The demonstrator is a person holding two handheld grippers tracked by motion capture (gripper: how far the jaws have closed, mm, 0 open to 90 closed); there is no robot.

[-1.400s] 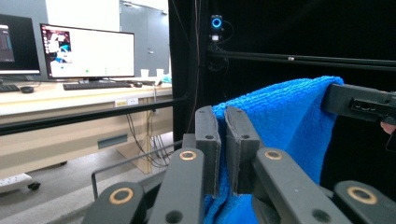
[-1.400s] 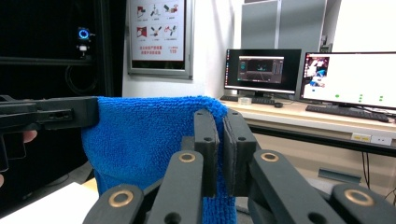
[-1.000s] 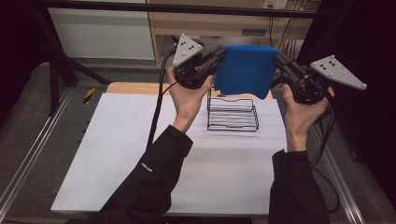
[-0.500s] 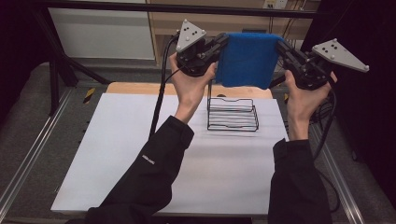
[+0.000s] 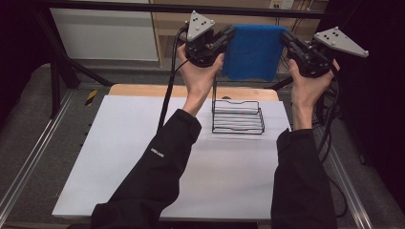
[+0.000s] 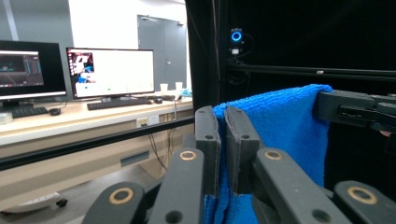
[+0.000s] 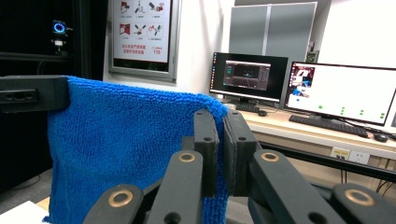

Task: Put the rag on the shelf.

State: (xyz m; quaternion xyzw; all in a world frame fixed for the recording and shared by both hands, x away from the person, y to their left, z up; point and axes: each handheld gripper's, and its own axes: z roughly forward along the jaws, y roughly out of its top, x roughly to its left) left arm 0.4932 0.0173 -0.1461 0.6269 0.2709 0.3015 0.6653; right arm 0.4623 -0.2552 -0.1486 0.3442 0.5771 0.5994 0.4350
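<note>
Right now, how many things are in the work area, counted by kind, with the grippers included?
Grippers: 2, the left gripper and the right gripper
Blue cloth: 1, held up between both grippers
Black wire rack: 1, on the white table
Total: 4

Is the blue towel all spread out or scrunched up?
Spread out: the blue towel hangs flat, pinched at its top corners by the left tool and right tool.

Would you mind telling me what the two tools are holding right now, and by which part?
Both hold the blue towel by its top corners: the left tool is shut on one, the right tool on the other.
</note>
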